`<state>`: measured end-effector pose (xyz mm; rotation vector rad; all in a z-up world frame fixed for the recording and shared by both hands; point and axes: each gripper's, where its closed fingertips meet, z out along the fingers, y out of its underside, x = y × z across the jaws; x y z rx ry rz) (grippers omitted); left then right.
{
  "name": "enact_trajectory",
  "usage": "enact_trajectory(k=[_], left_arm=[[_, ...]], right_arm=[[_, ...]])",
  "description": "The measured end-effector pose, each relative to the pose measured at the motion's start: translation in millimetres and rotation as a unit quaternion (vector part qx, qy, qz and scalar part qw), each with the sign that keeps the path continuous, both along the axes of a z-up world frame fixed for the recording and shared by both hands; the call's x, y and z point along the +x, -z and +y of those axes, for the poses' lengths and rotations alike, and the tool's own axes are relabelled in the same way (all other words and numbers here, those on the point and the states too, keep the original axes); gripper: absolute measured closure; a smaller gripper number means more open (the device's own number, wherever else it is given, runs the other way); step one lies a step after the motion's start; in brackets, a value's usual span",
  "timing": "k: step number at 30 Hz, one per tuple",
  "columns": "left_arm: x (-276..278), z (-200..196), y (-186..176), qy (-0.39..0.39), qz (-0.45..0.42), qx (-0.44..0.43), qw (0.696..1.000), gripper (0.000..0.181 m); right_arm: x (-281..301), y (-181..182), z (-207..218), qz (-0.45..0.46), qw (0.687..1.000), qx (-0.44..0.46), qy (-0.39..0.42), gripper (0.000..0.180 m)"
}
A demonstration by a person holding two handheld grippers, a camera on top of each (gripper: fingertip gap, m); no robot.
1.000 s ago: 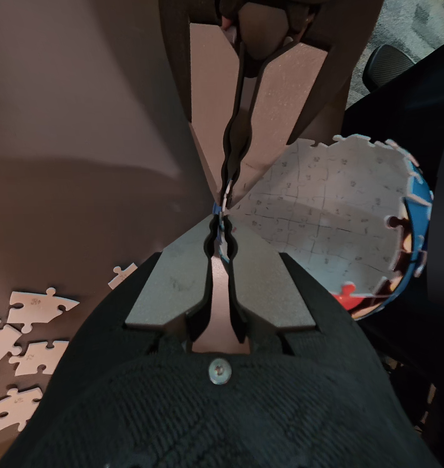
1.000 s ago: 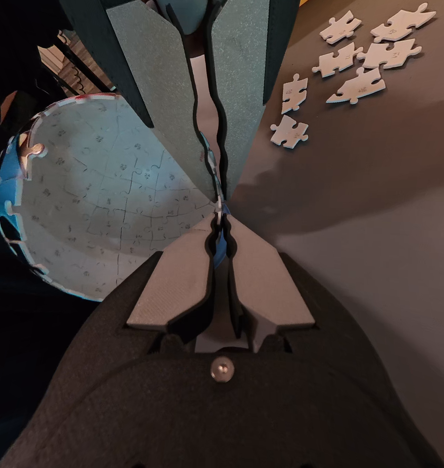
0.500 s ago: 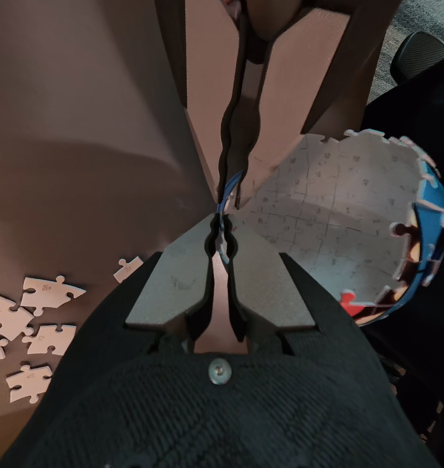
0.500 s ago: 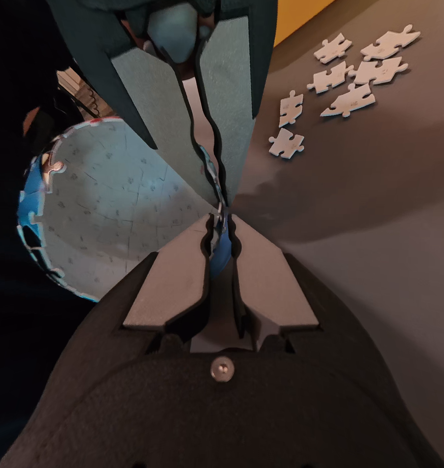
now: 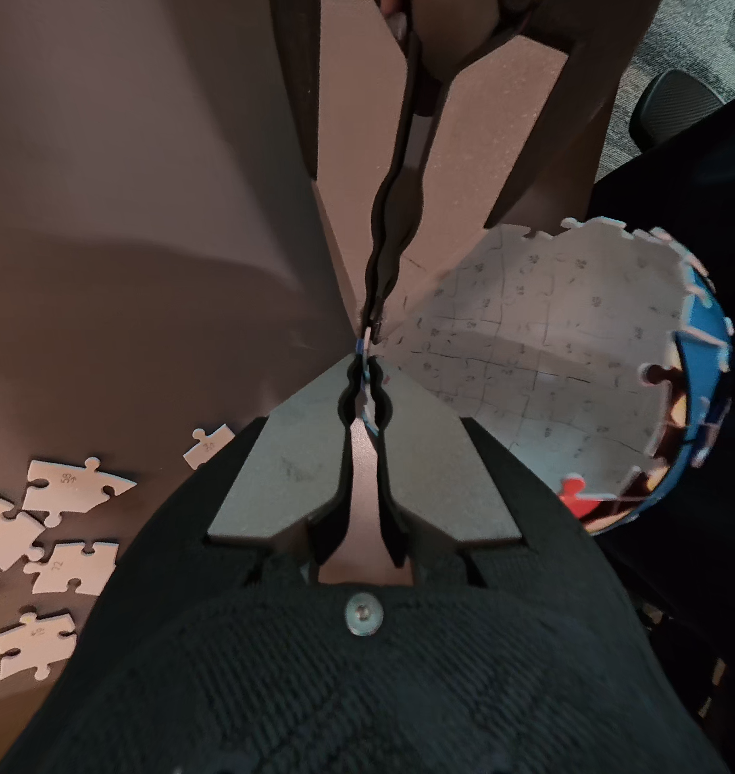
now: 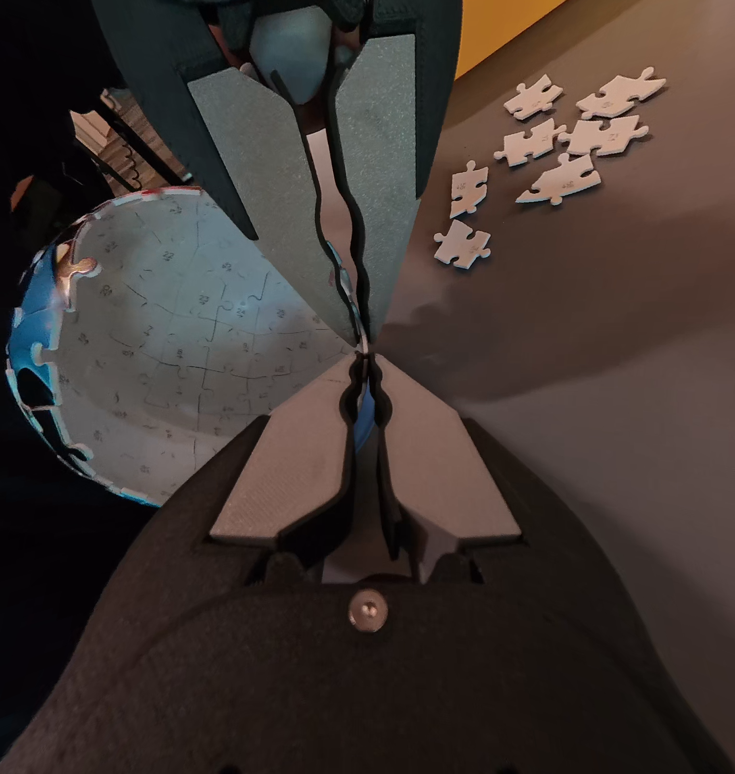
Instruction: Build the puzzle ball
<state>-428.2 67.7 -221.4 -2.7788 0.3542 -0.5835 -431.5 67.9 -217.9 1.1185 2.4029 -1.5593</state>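
Both grippers meet tip to tip on the rim of the half-built puzzle ball (image 5: 545,368), held up past the table (image 5: 127,209) edge. The left gripper (image 5: 363,368) is still clamped on the rim. The right gripper (image 6: 364,360), slightly apart half a second ago with a blue piece showing, is now pinched on it too. Loose pieces (image 6: 566,142) haven't moved.

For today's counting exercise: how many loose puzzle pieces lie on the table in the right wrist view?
7 loose pieces. Five bunch together at upper right; two lie apart, lower left of them. Others may be hidden behind the left gripper.
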Motion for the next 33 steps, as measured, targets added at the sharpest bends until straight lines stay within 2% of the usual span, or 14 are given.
enact_trajectory(k=[11,21,28,33], left_arm=[[-3,2,-12,-0.009,-0.018,0.007,1.000,0.178],[-2,3,-3,0.009,0.021,0.000,1.000,0.180],[-1,2,-3,0.011,0.031,-0.001,0.999,0.180],[0,4,-4,0.008,0.031,0.002,1.000,0.180]], right_arm=[[-1,-1,0,0.029,0.999,0.026,0.002,0.180],[-2,-3,2,0.049,0.998,0.040,0.009,0.180],[6,1,4,-0.015,1.000,0.008,-0.014,0.180],[12,11,2,-0.075,0.996,0.011,-0.044,0.172]])
